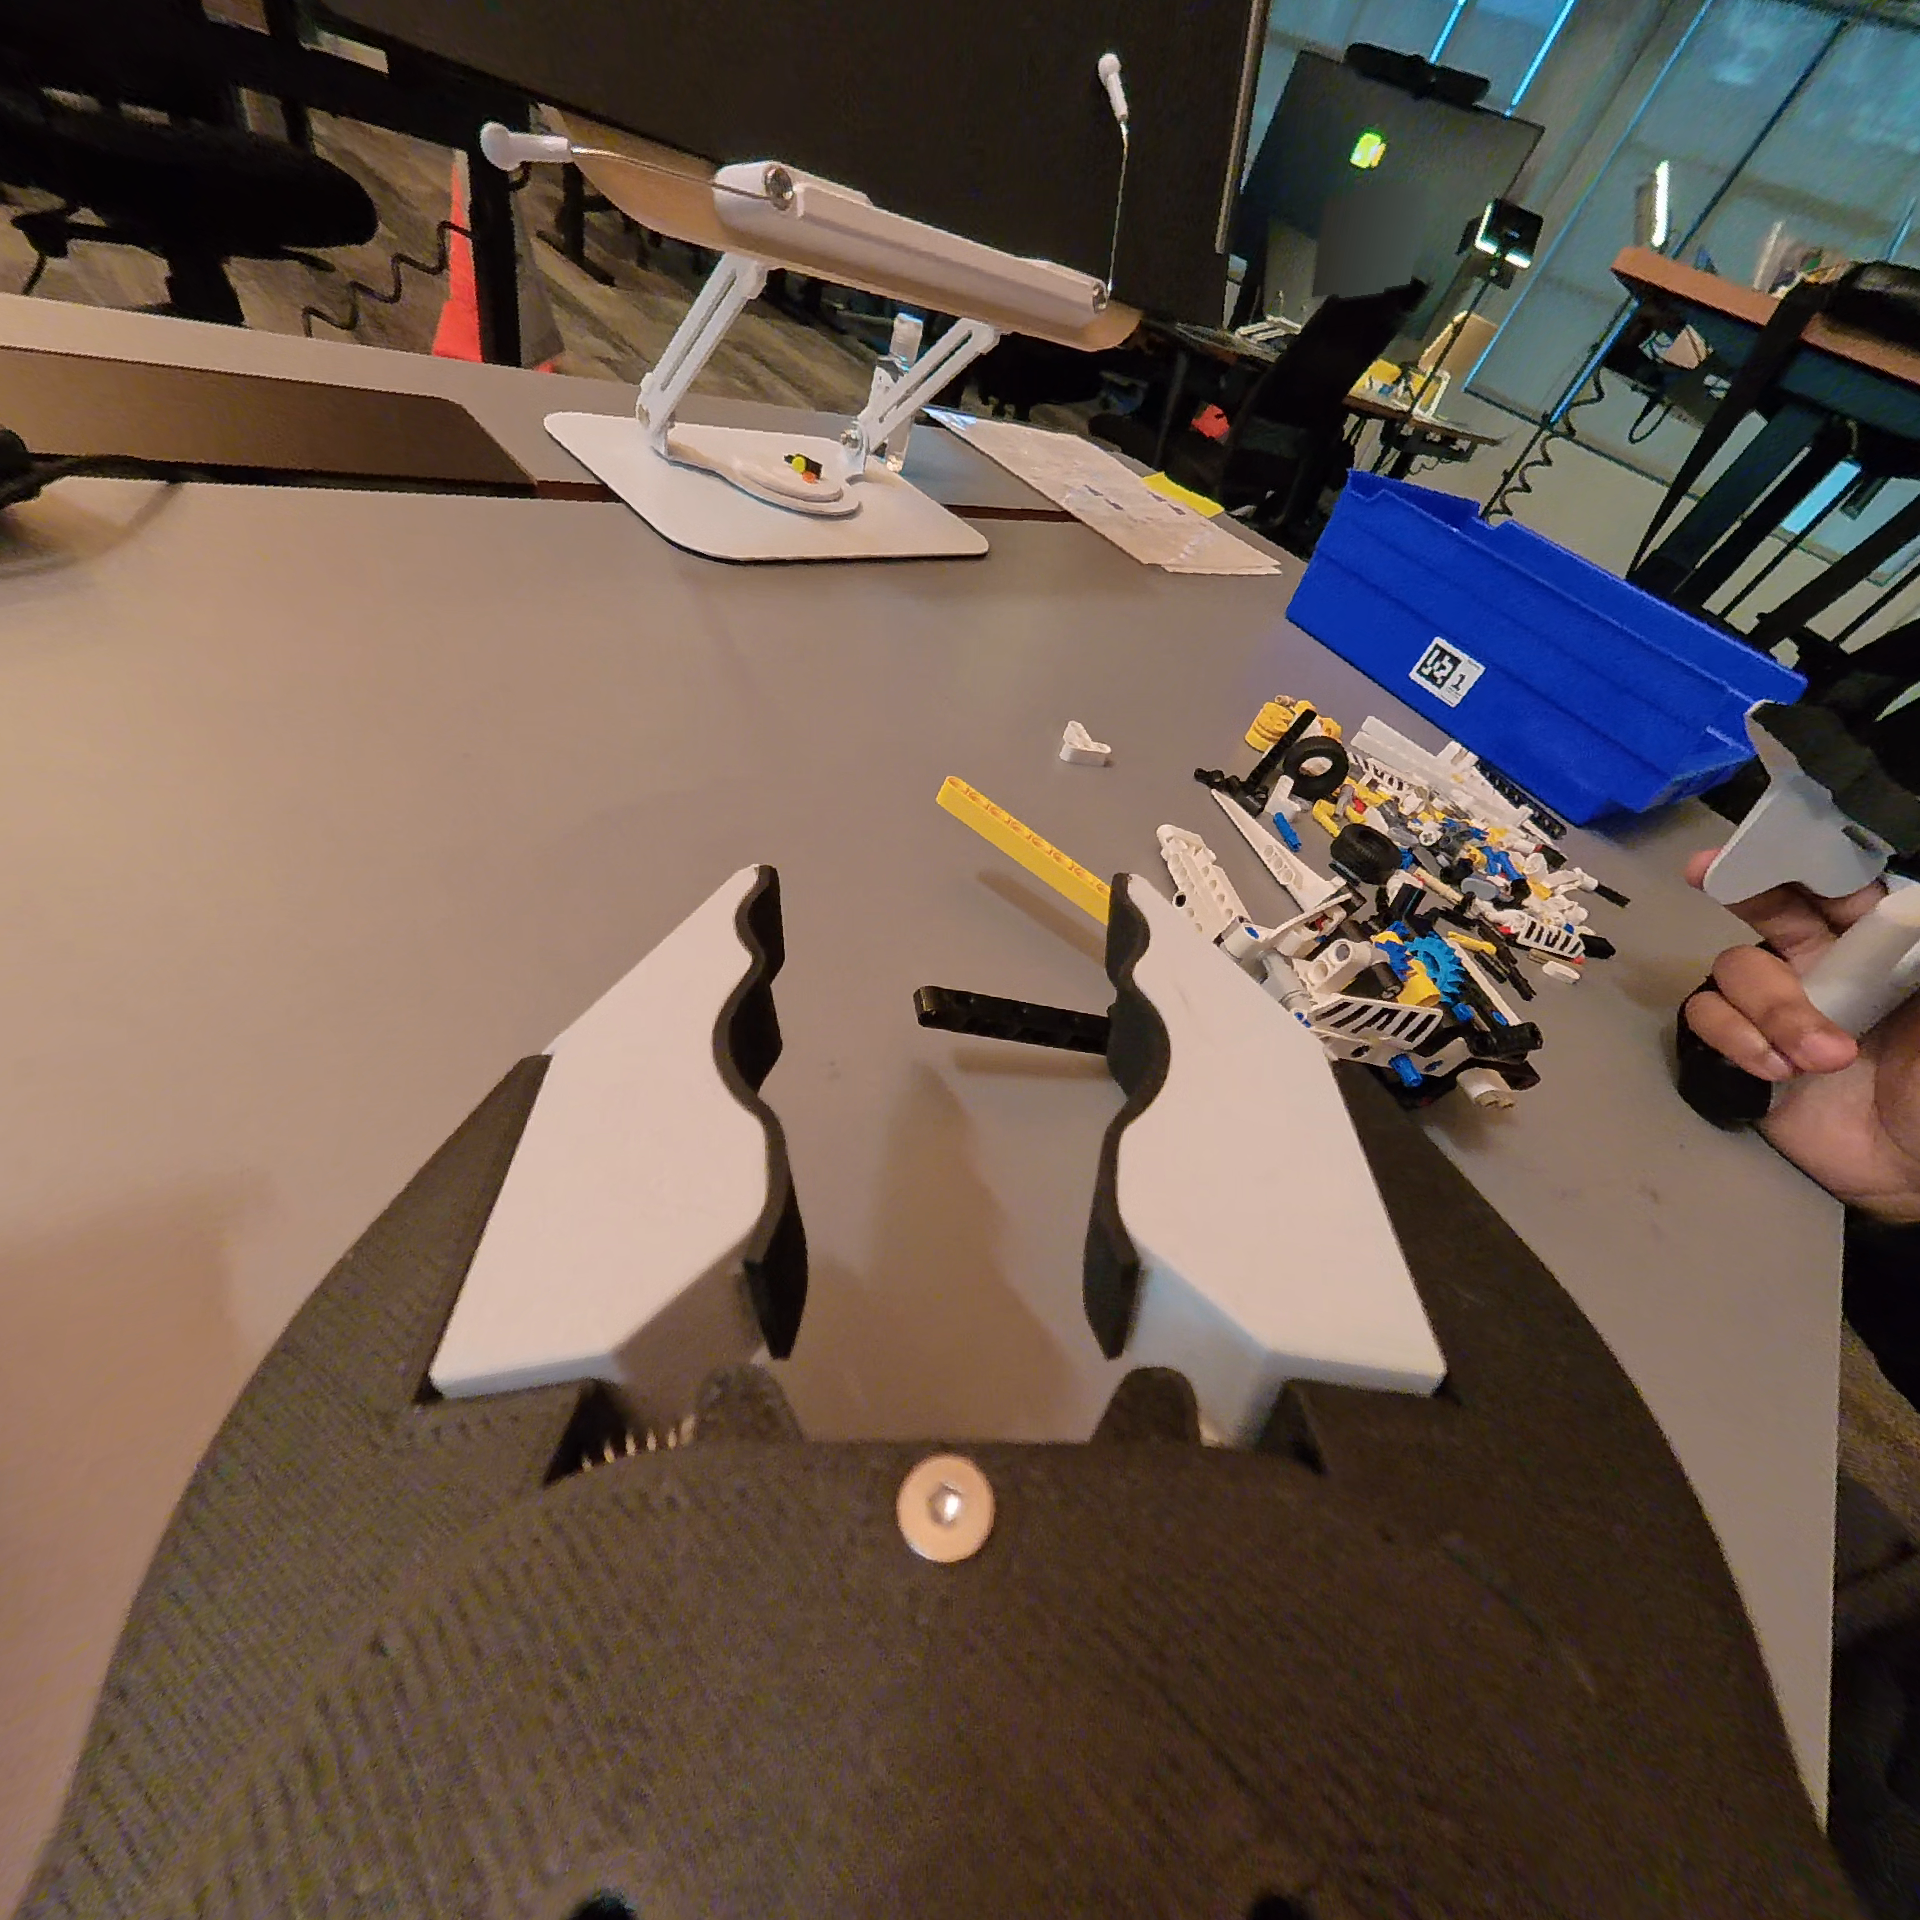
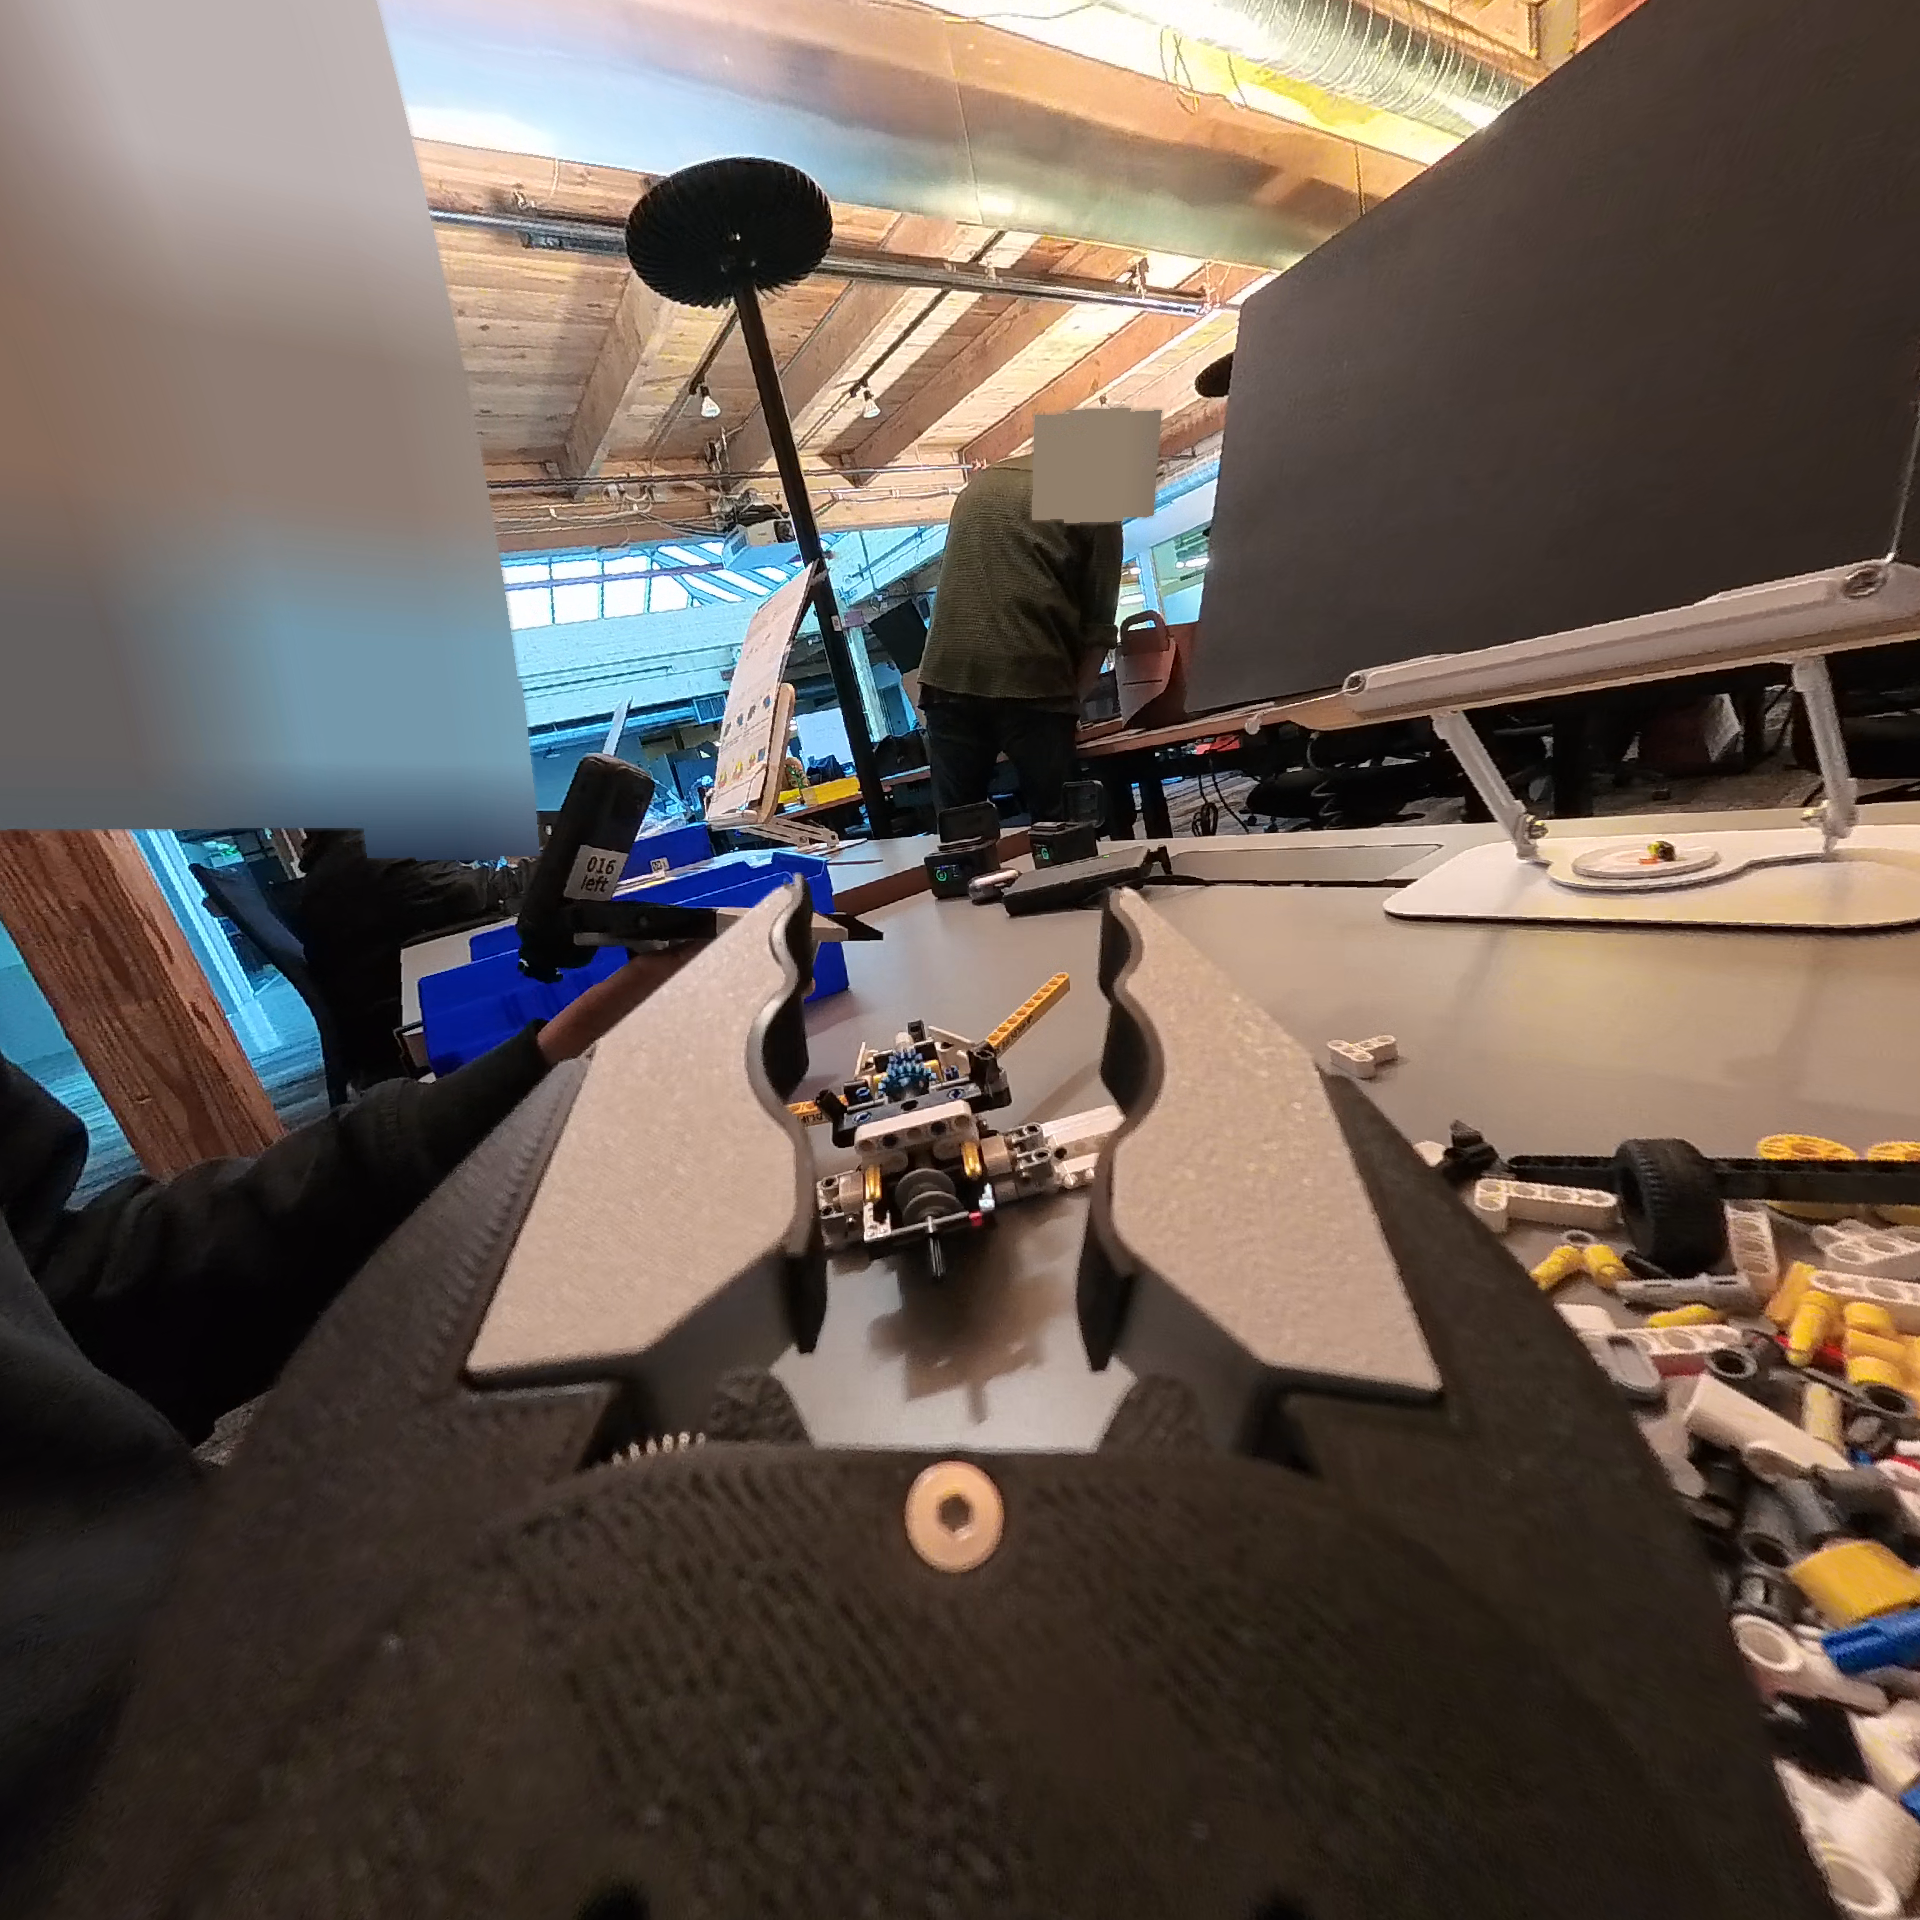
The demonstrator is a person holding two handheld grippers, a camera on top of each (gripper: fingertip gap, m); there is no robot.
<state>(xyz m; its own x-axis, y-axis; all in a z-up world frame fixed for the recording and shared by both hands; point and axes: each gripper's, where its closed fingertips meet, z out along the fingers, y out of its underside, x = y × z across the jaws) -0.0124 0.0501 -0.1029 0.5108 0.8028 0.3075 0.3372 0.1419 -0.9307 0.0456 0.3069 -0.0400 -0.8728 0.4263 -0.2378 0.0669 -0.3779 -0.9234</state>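
Observation:
My left gripper (image 1: 945,883) is open and empty above the grey table (image 1: 520,779). A black beam (image 1: 1013,1020) shows in the gap, one end hidden behind the right finger, and no pad presses on it. A small brick-built vehicle assembly (image 1: 1382,997) stands to the right, with a yellow beam (image 1: 1023,840) sticking out of it. My right gripper (image 2: 956,904) is open and tilted upward. The assembly (image 2: 925,1153) shows between its fingers on the table, ungripped. The left gripper (image 2: 727,925) shows to the left there. The right gripper (image 1: 1808,821) shows at the right edge, held by a hand.
A pile of loose building parts (image 1: 1455,852) lies beside a blue bin (image 1: 1538,665). A small white piece (image 1: 1086,746) lies alone on the table. A white stand (image 1: 769,499) holds a dark screen at the back. A person (image 2: 1018,644) stands at a far desk. Some 30 centimeters of space lies between my two pairs of fingers. Left tips and right tips are each some 25 centimeters from the small white piece (image 1: 1086,746).

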